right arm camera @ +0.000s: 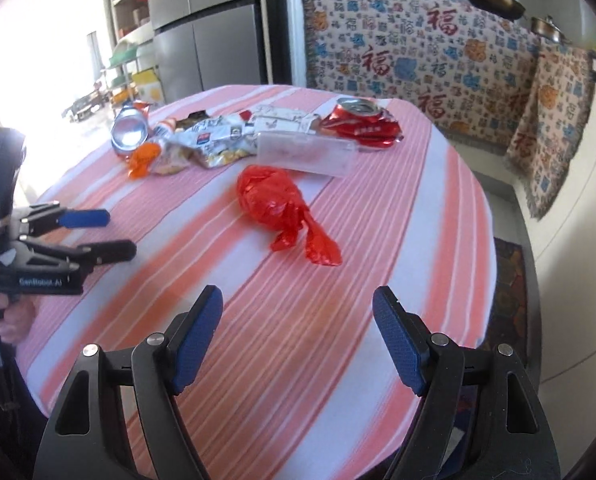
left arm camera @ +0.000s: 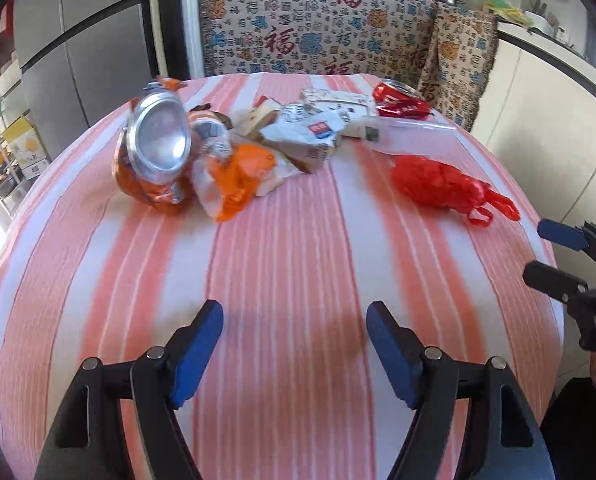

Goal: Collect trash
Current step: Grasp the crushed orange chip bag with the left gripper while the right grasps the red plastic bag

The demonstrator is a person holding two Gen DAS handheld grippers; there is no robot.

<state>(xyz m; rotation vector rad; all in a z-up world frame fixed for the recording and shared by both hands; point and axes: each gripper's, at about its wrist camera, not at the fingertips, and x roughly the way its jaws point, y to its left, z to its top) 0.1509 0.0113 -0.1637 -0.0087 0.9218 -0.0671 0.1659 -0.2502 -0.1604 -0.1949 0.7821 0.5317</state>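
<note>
You're working over a round table (right arm camera: 438, 208) draped in a pink-and-white striped cloth, with a grey fridge (right arm camera: 214, 28) behind it to your left and strong daylight washing out the shelving (right arm camera: 126, 60) beyond. Straight behind the table a patterned throw (left arm camera: 318, 24) printed with red characters covers a piece of furniture with pans (right arm camera: 494, 0) on top. On your right a white cabinet (left arm camera: 546, 92) stands, and a dark mat (right arm camera: 510, 292) lies on the floor.

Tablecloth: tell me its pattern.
The tablecloth has orange-pink and white stripes, clearest in the right wrist view.
</note>
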